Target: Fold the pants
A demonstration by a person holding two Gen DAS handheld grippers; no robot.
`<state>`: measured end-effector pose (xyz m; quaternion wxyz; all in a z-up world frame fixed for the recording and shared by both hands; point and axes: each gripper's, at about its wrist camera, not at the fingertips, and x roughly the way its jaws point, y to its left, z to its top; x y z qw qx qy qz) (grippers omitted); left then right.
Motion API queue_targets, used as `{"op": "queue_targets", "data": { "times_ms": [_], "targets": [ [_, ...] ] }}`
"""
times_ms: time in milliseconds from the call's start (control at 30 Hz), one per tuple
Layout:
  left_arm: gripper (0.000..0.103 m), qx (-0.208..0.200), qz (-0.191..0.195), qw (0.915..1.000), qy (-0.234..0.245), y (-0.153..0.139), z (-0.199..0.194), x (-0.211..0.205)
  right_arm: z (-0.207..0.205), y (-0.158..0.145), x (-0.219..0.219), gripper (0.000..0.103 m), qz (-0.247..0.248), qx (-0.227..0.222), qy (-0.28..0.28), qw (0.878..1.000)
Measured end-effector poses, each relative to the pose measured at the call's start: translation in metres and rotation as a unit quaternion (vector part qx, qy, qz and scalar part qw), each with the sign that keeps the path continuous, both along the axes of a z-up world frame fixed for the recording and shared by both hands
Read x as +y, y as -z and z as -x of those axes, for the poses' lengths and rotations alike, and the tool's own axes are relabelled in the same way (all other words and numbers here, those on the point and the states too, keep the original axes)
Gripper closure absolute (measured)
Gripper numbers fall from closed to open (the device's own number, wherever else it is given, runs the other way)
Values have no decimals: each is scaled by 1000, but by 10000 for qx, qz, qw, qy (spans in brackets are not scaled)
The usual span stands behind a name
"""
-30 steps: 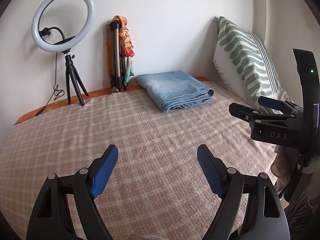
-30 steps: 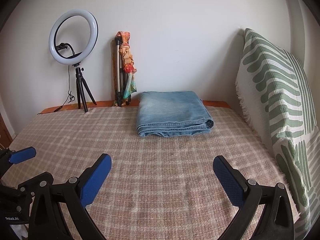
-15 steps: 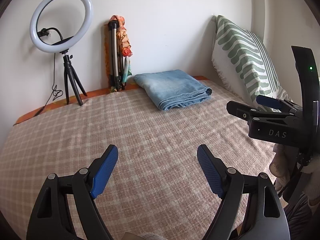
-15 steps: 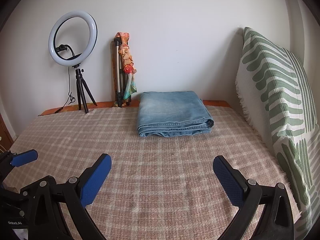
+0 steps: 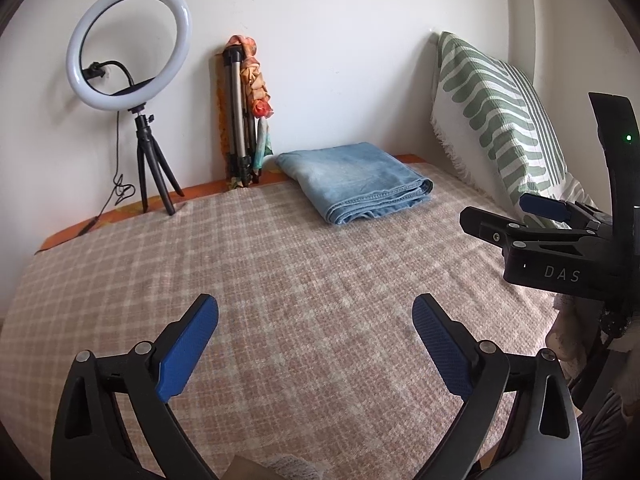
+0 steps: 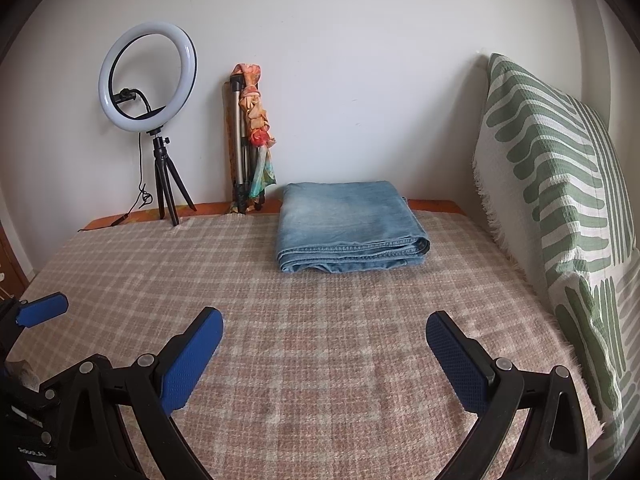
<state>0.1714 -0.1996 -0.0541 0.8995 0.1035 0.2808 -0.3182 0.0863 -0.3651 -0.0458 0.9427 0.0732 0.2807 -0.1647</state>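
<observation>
Folded jeans [image 6: 348,228] lie on the plaid bedspread [image 6: 304,360], well beyond both grippers. Left gripper [image 5: 316,344] opening on nothing; right gripper [image 6: 324,348] gapes empty. Denim looks heavy, floppy; best gripped at its stacked near edge.

Both views were bright and evenly lit with soft daylight, shadows faint; the ring light [image 6: 147,79] glowed white without blowing out (mild halo on the wall [image 6: 360,60] behind it). Focus was sharp throughout, no motion blur. Heavy fisheye bending and dark vignetting showed at the corners.
</observation>
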Motion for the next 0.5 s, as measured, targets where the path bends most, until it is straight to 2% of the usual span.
{"op": "queue_targets", "data": {
  "times_ms": [500],
  "targets": [
    [4, 11, -58, 9999, -114, 0, -2, 0, -1, 0, 2, 0, -14, 1, -27, 10000]
  ]
}}
